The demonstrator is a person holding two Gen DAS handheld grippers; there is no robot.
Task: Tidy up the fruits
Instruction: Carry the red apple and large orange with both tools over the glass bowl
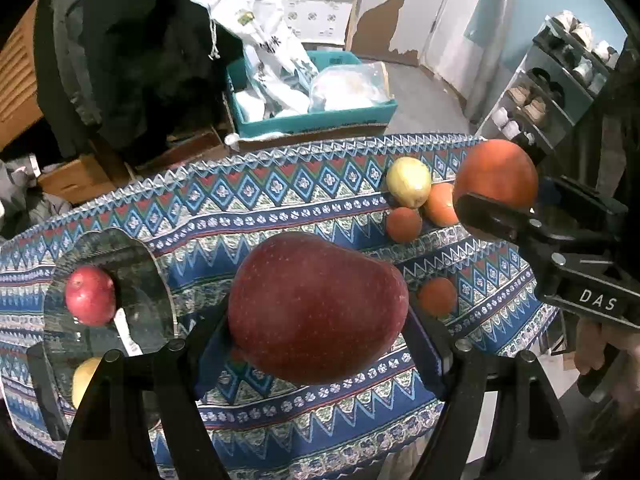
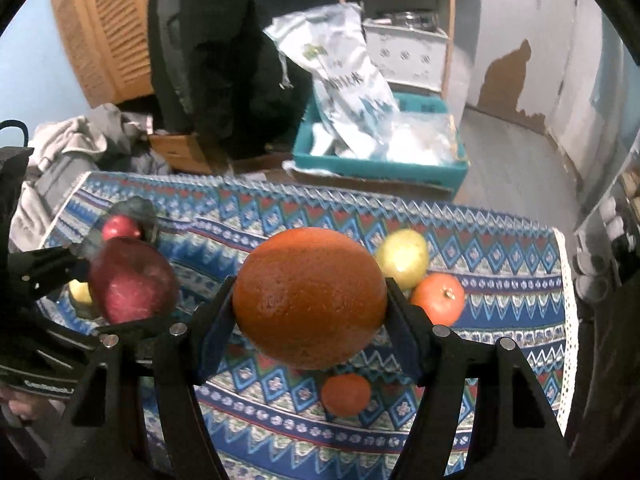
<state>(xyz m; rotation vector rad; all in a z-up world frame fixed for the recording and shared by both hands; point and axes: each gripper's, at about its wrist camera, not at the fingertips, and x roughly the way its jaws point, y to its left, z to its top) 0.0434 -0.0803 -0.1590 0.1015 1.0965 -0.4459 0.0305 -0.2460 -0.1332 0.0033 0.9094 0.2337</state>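
Observation:
My left gripper [image 1: 316,320] is shut on a large dark red apple [image 1: 316,304], held above the patterned tablecloth [image 1: 248,208]. My right gripper [image 2: 308,312] is shut on a big orange [image 2: 308,300], also off the cloth; the left wrist view shows this orange [image 1: 496,172] at the right. At the left stands a glass plate [image 1: 158,268] with a small red apple [image 1: 90,296] and a yellow fruit [image 1: 84,380] on it. On the cloth lie a yellow-green fruit [image 2: 402,258], a tangerine [image 2: 438,298] and a small orange [image 2: 346,394].
Behind the table's far edge sits a teal box [image 1: 320,118] full of white bags. Dark clothing [image 1: 132,52] hangs at the back left. A shoe rack [image 1: 552,92] stands at the right. Two more small oranges [image 1: 404,224] [image 1: 438,296] lie on the cloth.

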